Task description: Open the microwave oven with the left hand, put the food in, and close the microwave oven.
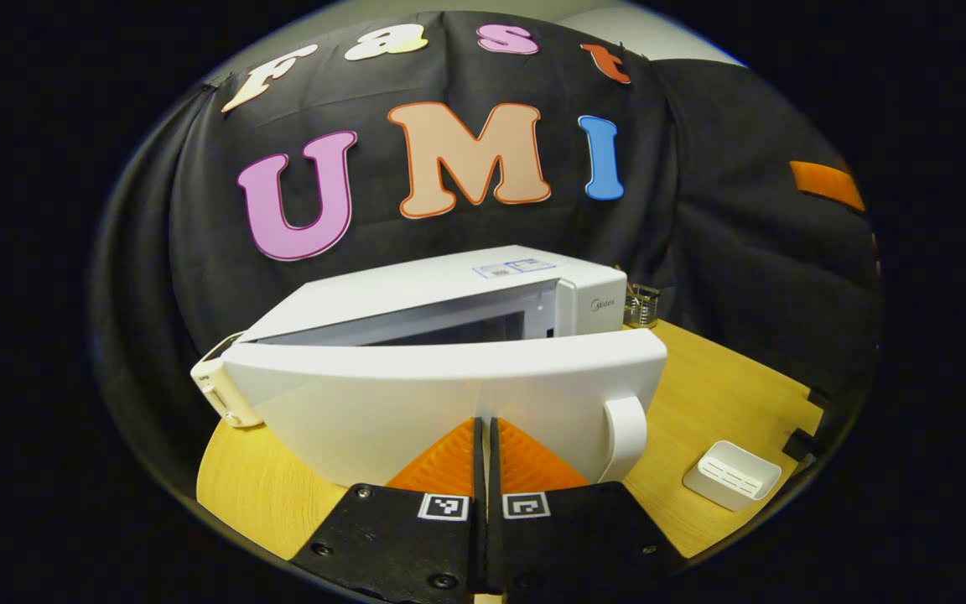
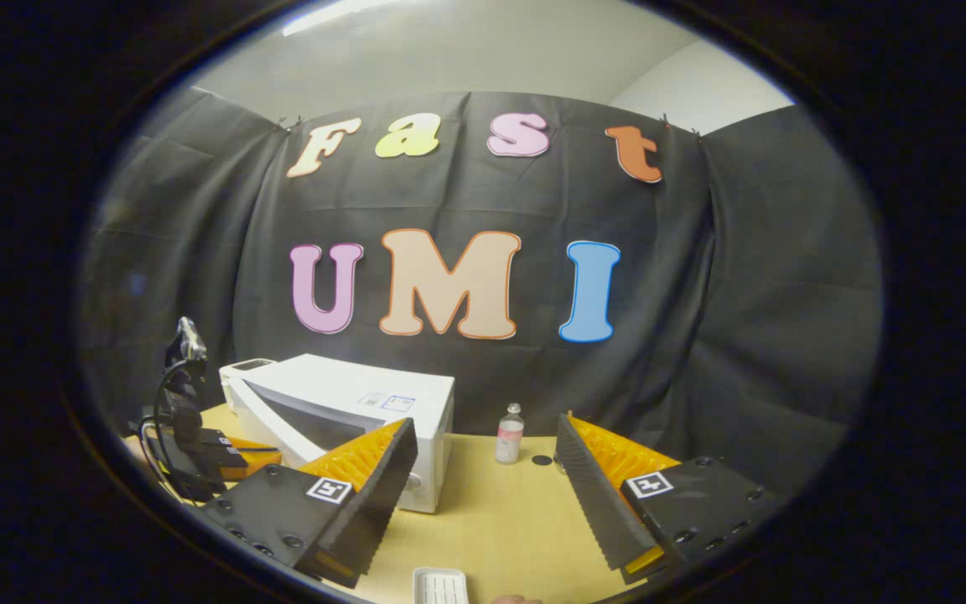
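Note:
The white microwave [image 1: 449, 285] stands on the wooden table [image 1: 726, 394] with its door [image 1: 382, 394] swung partly out, a gap showing into the cavity. A white handle [image 1: 627, 436] sits at the door's right end. My left gripper [image 1: 484, 424] is shut, its tips against the door's outer face with nothing between them. In the right gripper view, the microwave [image 2: 366, 390] is at left and the left gripper [image 2: 236, 457] is against its door. My right gripper [image 2: 485, 421] hangs open above the table, holding nothing. A small white ribbed tray [image 2: 439, 585] lies below it.
The white ribbed tray [image 1: 730, 476] lies on the table right of the door. A small bottle [image 2: 509, 434] and a dark round cap [image 2: 542, 460] stand right of the microwave. A wire holder [image 1: 641, 306] sits behind it. Black cloth walls the back.

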Motion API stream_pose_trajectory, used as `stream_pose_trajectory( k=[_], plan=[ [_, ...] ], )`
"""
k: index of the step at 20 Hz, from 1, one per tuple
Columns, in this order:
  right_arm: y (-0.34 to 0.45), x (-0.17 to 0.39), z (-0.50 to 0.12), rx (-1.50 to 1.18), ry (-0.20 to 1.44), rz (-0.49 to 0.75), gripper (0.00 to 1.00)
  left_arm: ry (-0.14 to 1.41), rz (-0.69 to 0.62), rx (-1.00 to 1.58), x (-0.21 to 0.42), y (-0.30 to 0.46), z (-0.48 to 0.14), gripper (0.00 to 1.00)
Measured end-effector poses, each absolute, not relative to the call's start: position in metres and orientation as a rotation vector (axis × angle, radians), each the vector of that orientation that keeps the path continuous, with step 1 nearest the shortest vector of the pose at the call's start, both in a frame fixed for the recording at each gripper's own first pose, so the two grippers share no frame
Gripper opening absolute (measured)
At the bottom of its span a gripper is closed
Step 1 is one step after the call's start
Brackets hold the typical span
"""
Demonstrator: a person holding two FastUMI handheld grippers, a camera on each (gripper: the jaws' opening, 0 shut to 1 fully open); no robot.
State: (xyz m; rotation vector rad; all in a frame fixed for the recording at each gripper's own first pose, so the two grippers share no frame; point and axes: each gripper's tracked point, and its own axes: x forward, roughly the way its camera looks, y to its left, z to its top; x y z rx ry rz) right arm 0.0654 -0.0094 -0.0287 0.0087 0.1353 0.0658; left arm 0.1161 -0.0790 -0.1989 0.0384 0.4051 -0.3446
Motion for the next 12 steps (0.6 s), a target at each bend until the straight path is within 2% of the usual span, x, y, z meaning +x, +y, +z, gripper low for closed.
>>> stream_pose_trajectory(
  k=[12],
  plan=[
    [-0.016,0.061,-0.021,-0.019,0.110,0.057,0.96,0.391,-0.329,0.052,0.171,-0.098,-0.209,0.01]
  ],
)
